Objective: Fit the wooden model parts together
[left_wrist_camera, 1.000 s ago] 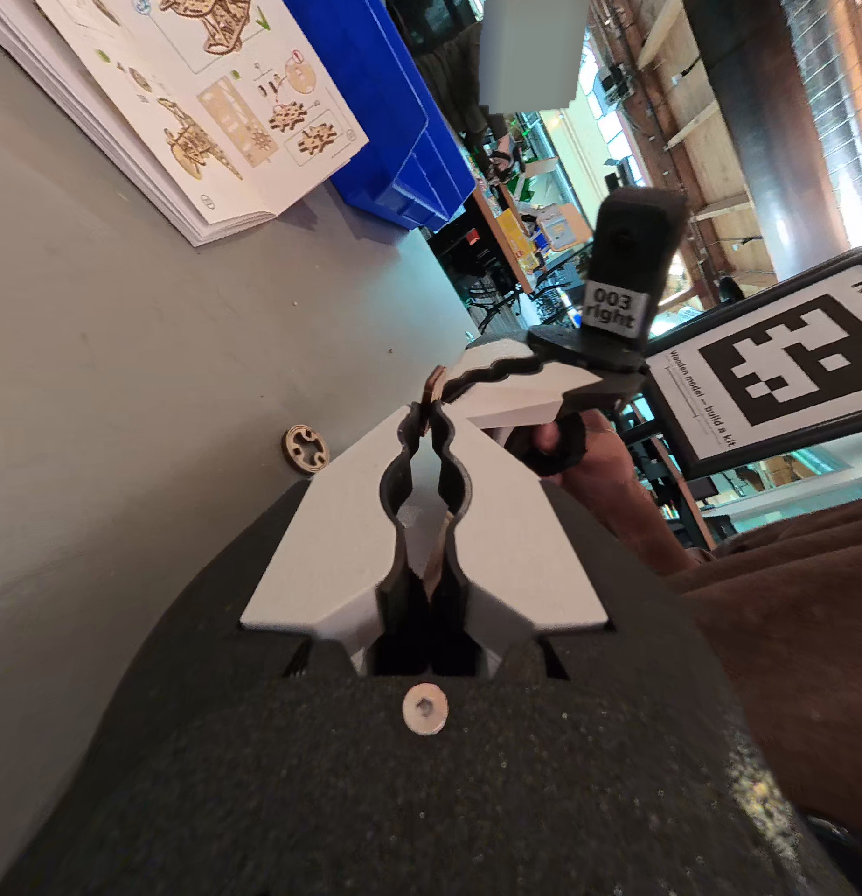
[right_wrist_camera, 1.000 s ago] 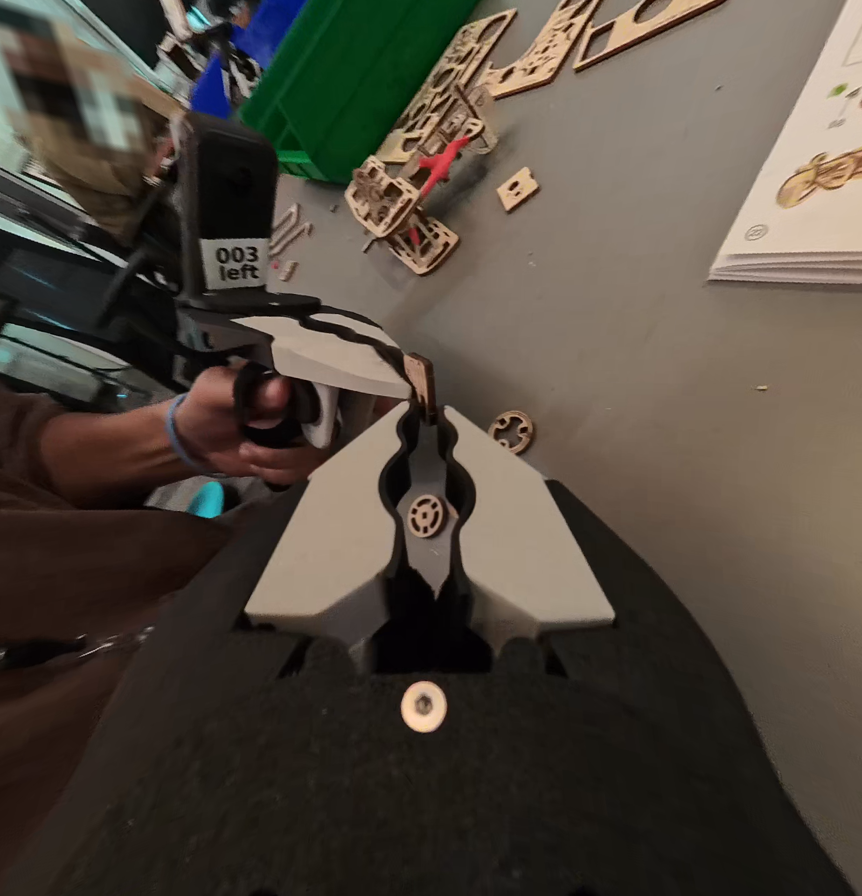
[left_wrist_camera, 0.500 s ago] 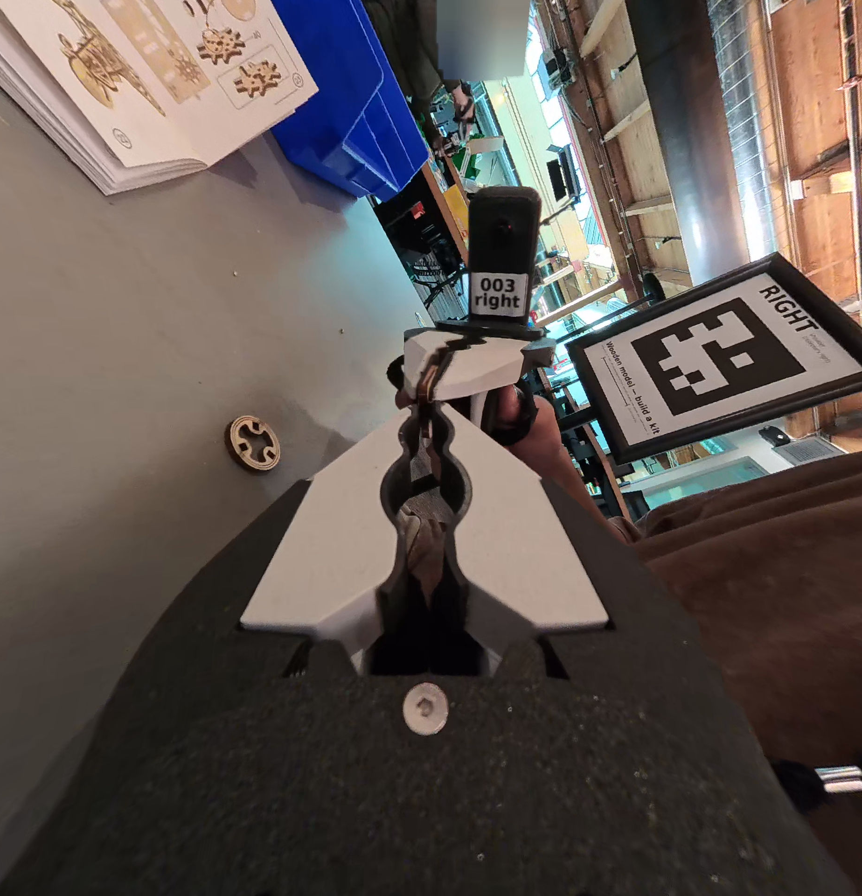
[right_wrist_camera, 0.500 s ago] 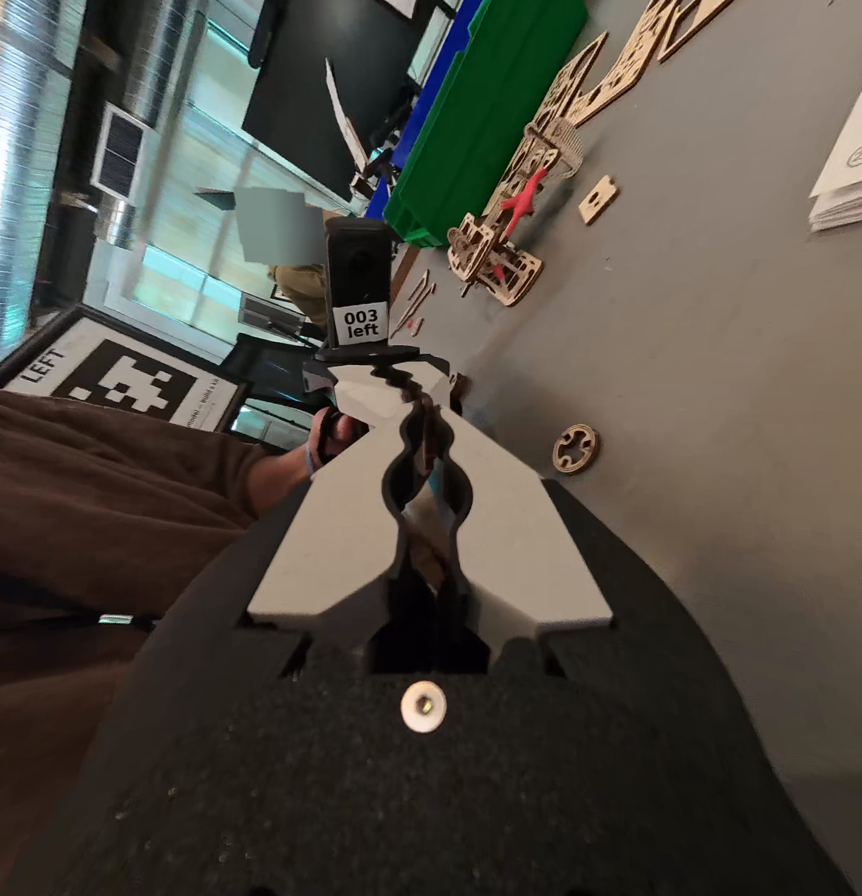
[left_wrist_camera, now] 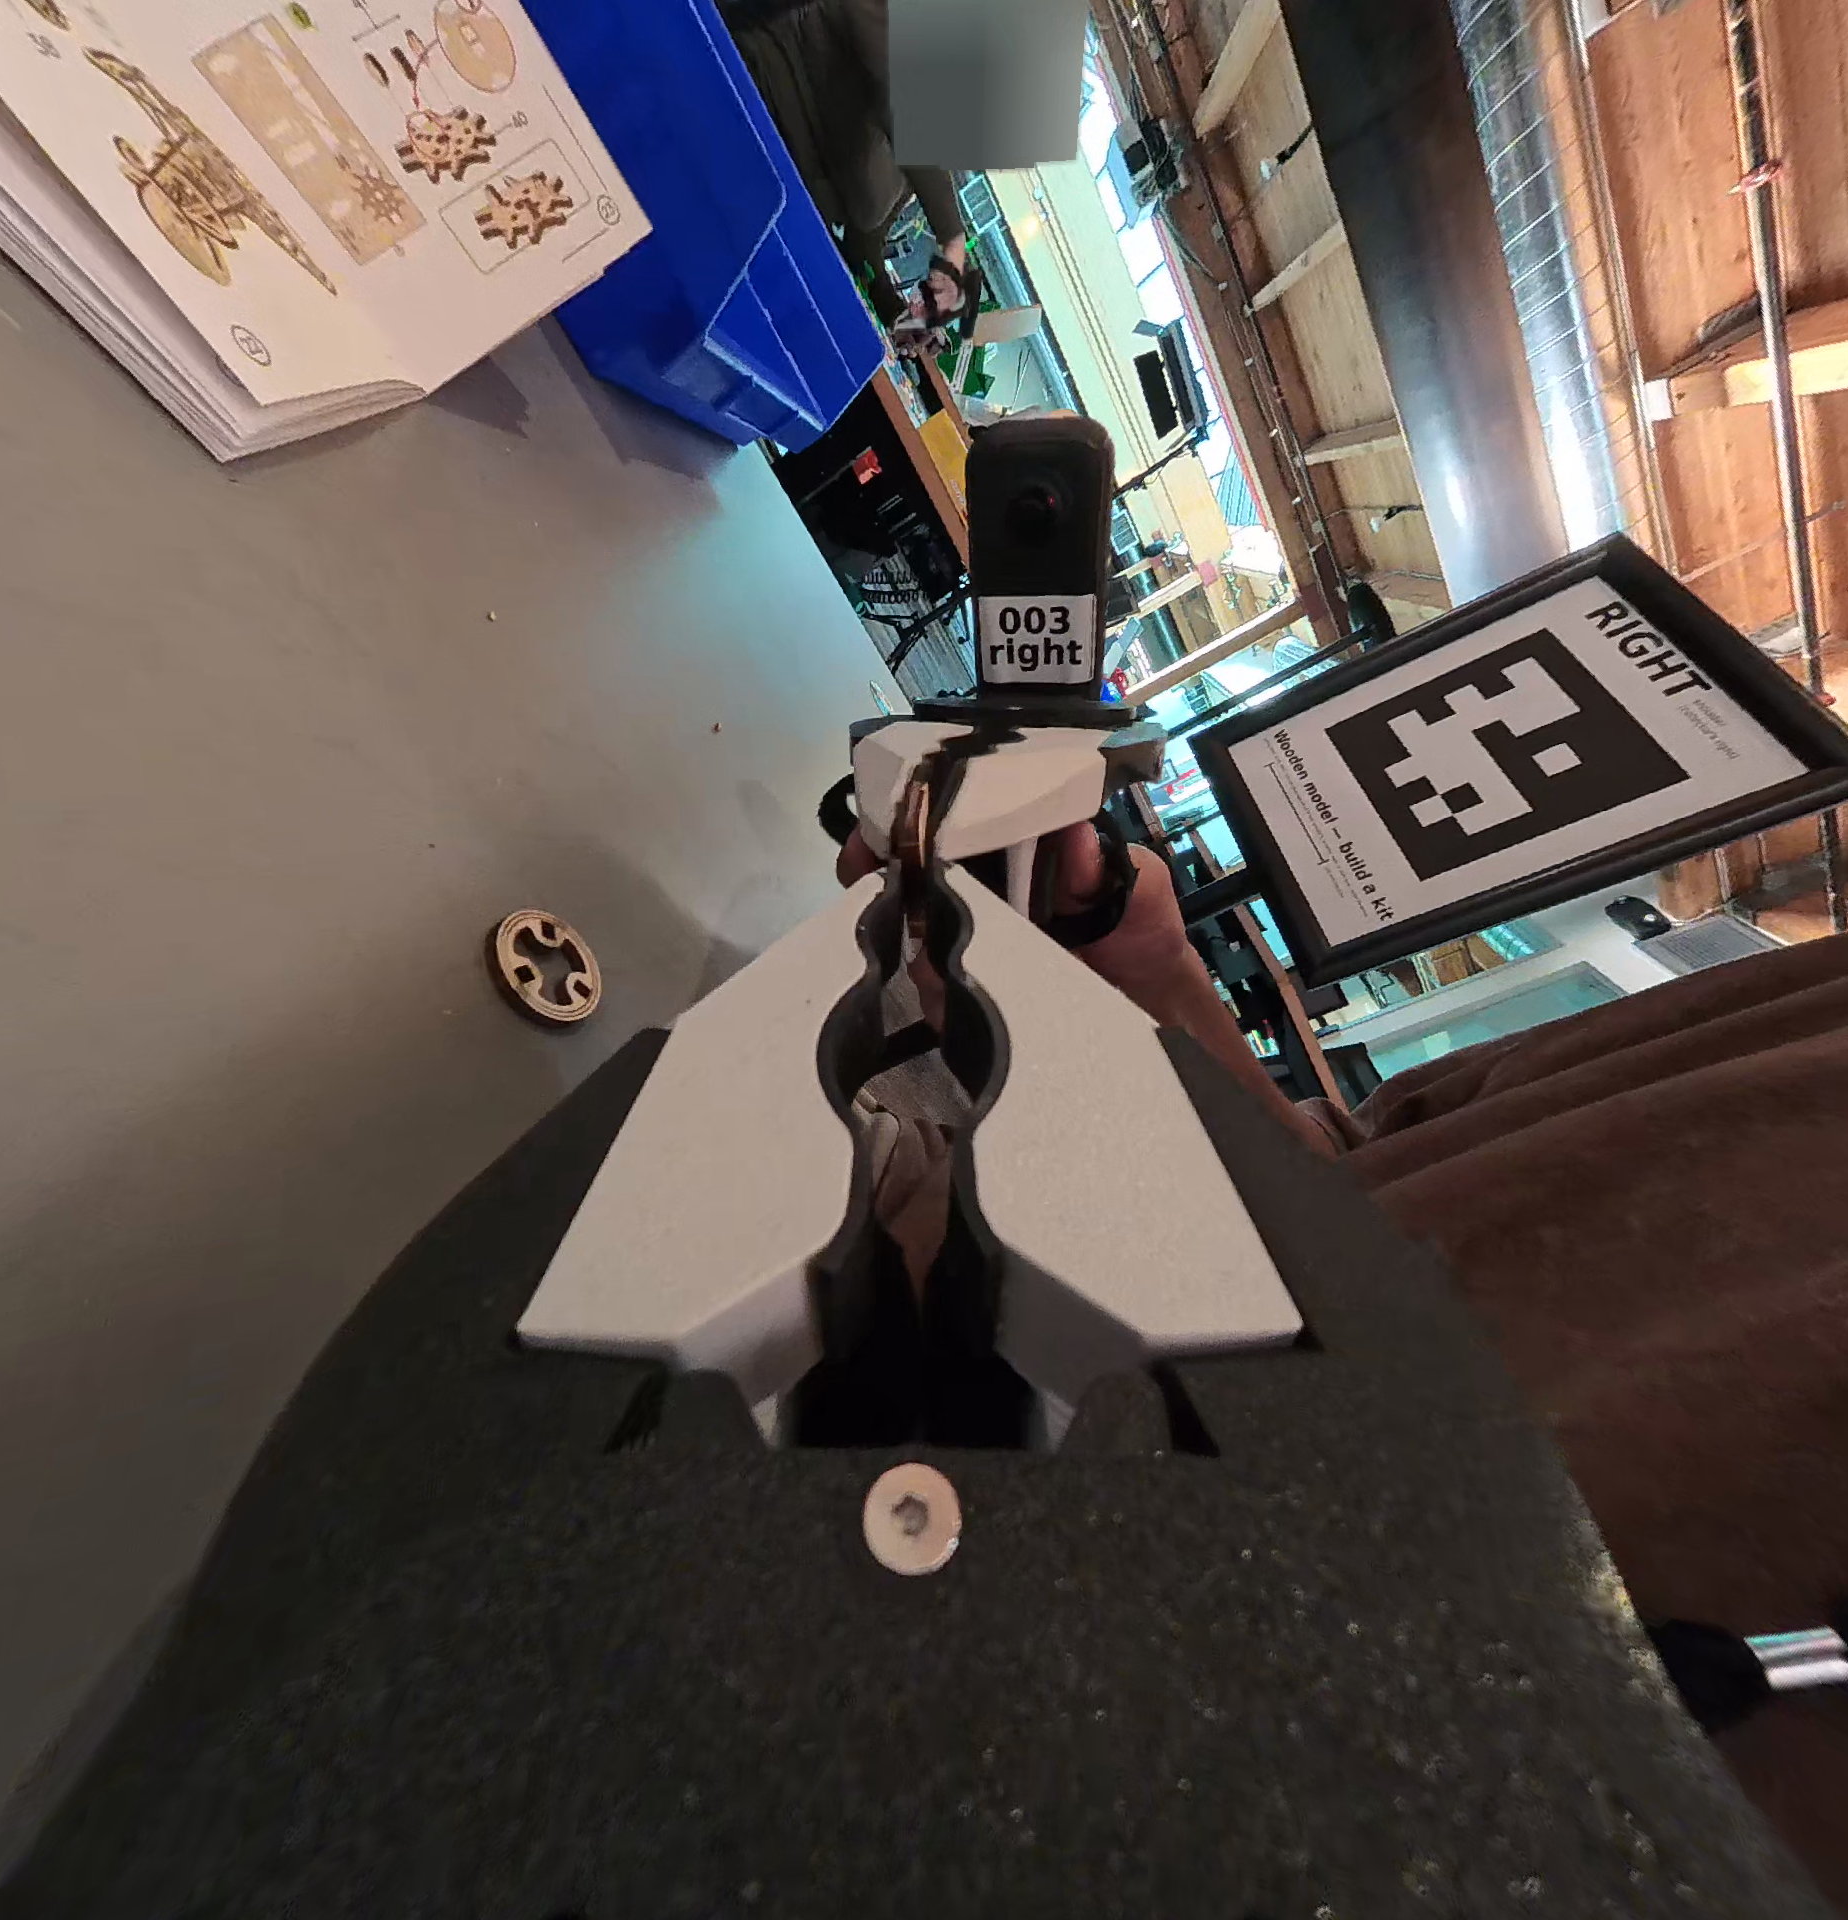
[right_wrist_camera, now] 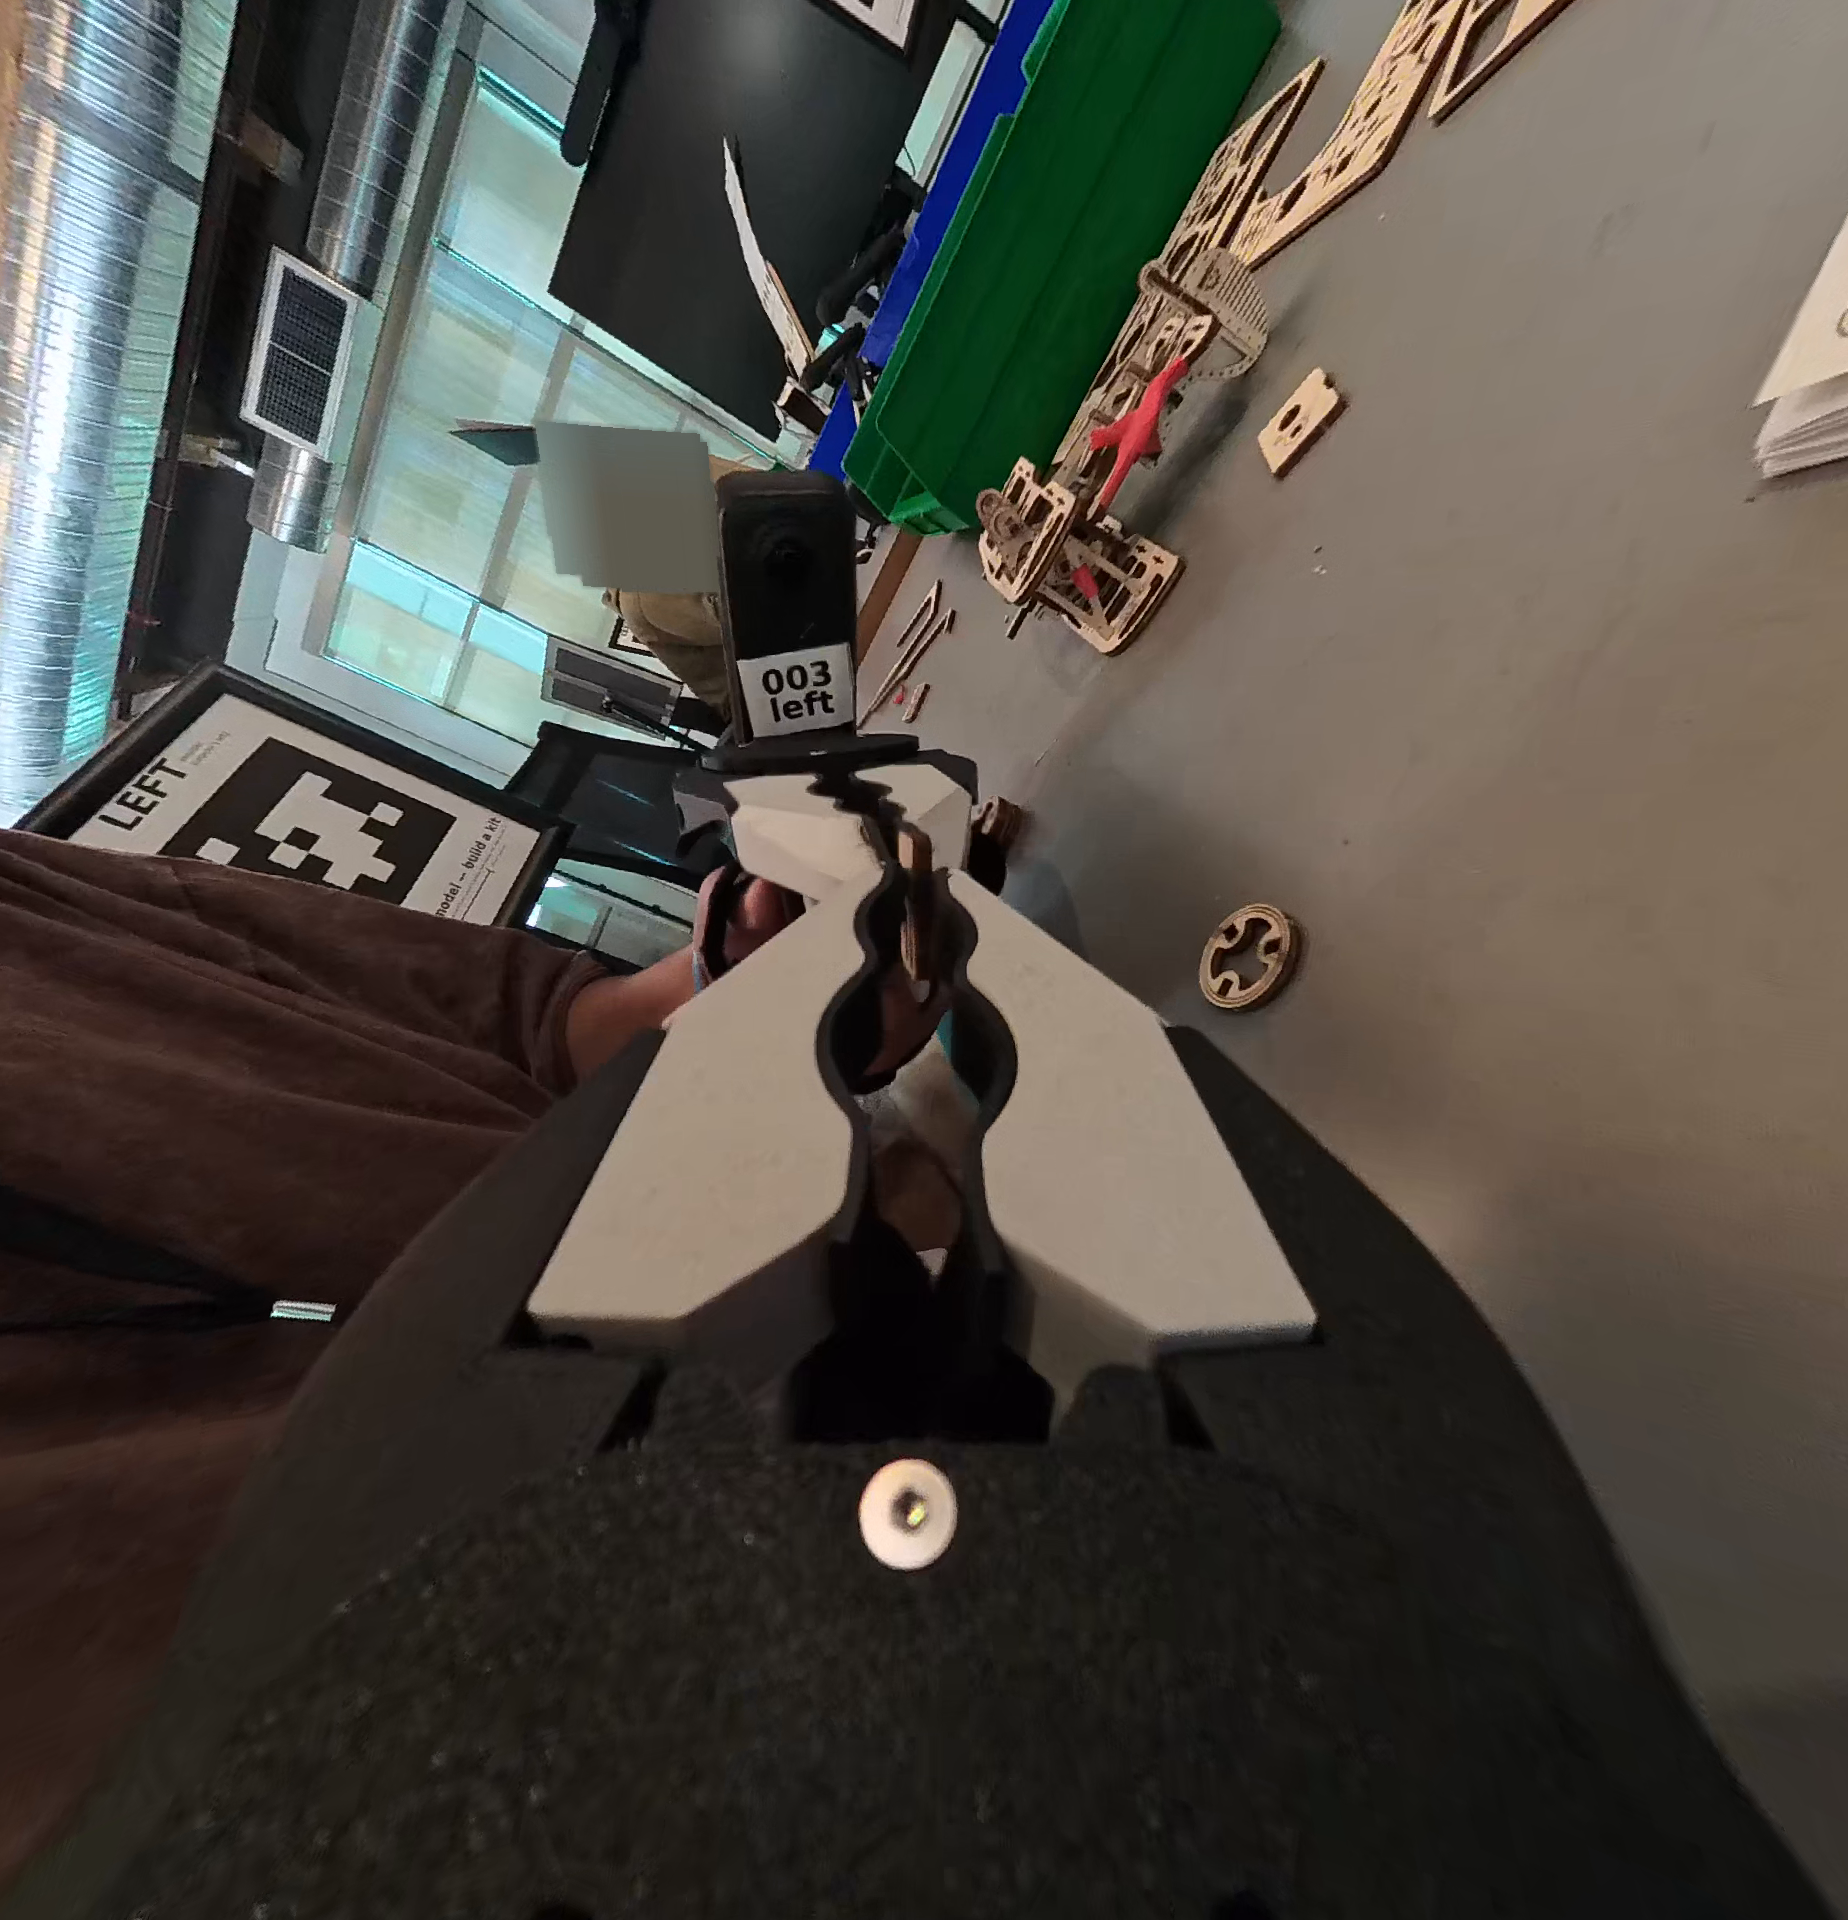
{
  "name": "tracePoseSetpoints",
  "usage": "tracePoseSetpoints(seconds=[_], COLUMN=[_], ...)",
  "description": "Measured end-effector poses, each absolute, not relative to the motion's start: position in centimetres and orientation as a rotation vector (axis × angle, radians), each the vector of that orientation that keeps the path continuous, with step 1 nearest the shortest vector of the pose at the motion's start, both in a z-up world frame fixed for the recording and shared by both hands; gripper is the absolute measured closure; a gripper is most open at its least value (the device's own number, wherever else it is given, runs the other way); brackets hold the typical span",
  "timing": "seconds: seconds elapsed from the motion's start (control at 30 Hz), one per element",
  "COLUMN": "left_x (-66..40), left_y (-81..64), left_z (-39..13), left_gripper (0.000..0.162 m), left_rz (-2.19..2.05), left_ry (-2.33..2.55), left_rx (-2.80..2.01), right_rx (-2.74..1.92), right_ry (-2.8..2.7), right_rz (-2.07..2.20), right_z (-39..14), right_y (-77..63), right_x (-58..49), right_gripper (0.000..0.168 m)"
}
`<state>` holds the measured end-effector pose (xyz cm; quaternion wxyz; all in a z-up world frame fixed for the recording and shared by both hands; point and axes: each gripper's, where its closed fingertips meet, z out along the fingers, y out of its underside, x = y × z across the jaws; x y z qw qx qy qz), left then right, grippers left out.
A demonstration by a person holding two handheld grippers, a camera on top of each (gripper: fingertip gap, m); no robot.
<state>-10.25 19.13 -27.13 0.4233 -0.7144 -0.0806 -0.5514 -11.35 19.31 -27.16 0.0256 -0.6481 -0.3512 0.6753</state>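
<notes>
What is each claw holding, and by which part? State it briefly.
Each holds a thin wooden piece edge-on at its tips: the left claw one piece, the right claw another. Which part is pinched cannot be told.

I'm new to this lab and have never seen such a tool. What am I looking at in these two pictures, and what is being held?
A person holds two hand-squeezed grippers, each with a camera looking along its fingers. One picture comes from the left gripper, the other from the right gripper, and each also shows the other one facing it. They meet tip to tip above a grey table, both shut on thin wooden pieces. On the table lie a round wooden ring, a half-built wooden model, cut-out sheets, an instruction booklet, and green and blue bins.
</notes>
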Motion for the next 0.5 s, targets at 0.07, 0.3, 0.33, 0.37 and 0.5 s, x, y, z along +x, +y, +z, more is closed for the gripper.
tracePoseSetpoints(seconds=[0.07, 0.3, 0.33, 0.37, 0.5], left_x=[-10.29, -10.32, -10.35, -10.36, -10.43], left_y=[19.20, 19.23, 19.25, 19.26, 19.32], left_z=[-27.44, -27.66, -27.66, -27.67, -27.79], left_gripper=[0.162, 0.162, 0.162, 0.162, 0.162], left_rz=[-1.378, -1.379, -1.377, -1.376, -1.369], left_ry=[-0.219, -0.229, -0.232, -0.233, -0.240], left_rx=[-1.794, -1.801, -1.800, -1.800, -1.805], right_rx=[-2.013, -2.019, -2.017, -2.014, -2.010], right_ry=[-1.097, -1.076, -1.078, -1.078, -1.062], right_rz=[2.059, 2.067, 2.062, 2.057, 2.045], right_z=[-27.48, -27.73, -27.73, -27.74, -27.76], right_y=[19.37, 19.43, 19.45, 19.47, 19.77], right_x=[-11.44, -11.46, -11.48, -11.51, -11.53], right_gripper=[0.164, 0.164, 0.164, 0.163, 0.163])
